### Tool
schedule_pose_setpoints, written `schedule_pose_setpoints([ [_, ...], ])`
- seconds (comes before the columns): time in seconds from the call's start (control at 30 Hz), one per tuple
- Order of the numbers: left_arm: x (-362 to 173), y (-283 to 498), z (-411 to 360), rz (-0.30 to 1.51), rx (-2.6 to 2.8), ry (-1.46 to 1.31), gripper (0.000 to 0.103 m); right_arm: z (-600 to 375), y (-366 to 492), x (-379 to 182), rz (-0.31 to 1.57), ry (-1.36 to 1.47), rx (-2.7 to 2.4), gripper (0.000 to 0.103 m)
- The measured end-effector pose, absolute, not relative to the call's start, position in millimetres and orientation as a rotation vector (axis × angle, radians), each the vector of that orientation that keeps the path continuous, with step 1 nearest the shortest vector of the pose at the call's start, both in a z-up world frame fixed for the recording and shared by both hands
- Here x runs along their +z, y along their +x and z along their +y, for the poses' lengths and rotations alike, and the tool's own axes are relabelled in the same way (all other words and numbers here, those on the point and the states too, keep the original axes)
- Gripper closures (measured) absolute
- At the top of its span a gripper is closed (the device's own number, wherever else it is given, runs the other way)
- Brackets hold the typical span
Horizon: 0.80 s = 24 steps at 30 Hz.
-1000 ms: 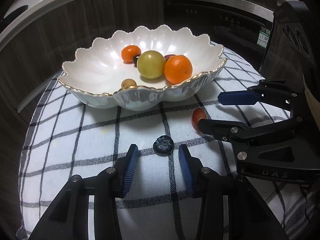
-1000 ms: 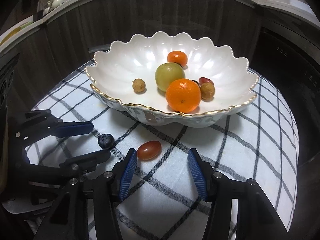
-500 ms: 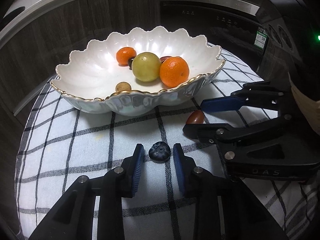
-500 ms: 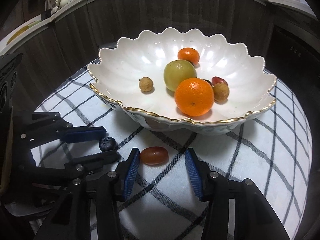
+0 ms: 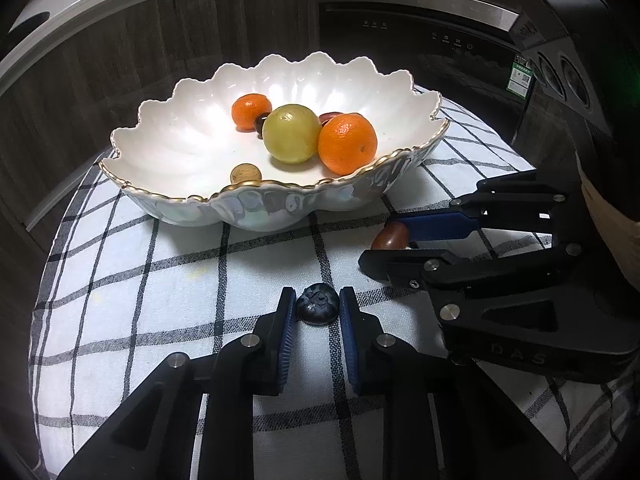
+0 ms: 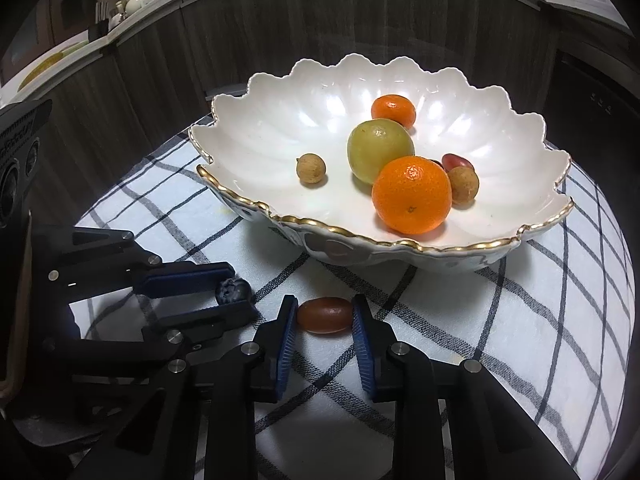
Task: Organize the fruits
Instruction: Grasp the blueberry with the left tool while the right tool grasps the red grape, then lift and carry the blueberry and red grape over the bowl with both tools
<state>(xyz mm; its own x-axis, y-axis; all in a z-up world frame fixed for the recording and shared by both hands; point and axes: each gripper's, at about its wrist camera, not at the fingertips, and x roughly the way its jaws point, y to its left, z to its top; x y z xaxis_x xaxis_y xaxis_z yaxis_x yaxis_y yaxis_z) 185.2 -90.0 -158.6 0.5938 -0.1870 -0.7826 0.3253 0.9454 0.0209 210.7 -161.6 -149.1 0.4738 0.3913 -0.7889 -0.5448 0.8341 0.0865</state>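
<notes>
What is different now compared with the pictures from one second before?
Both tools narrowed around fruit on the checked cloth. The left tool has shut on the dark round blueberry. The right tool is closing, its pads at the ends of the oval red tomato. The scalloped white bowl and its fruit stayed unchanged.

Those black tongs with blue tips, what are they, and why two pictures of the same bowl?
There is no robot arm here: a person holds one pair of tongs in each hand, and a small camera on each looks forward along its fingers. So each picture is one hand's view.

On the checked cloth stands a white scalloped bowl with oranges, a green fruit and small brown fruits.

The left tongs have shut on a blueberry. The right tongs are closing, pads against a small red tomato. Both fruits lie on the cloth.
</notes>
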Motion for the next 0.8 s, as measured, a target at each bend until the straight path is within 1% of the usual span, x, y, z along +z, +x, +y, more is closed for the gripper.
schedule_pose_setpoints([
  [0.23, -155.3, 182.8, -87.4, 0.881, -0.289, 0.172, 0.08, -164.5, 206.7, -142.4, 0.908, -0.175, 0.562, 0.074],
  [0.8, -128.4, 169.4, -81.7, 0.822, -0.272, 0.17, 0.08, -165.3, 187.2, -117.9, 0.868, -0.164, 0.504, 0.074],
])
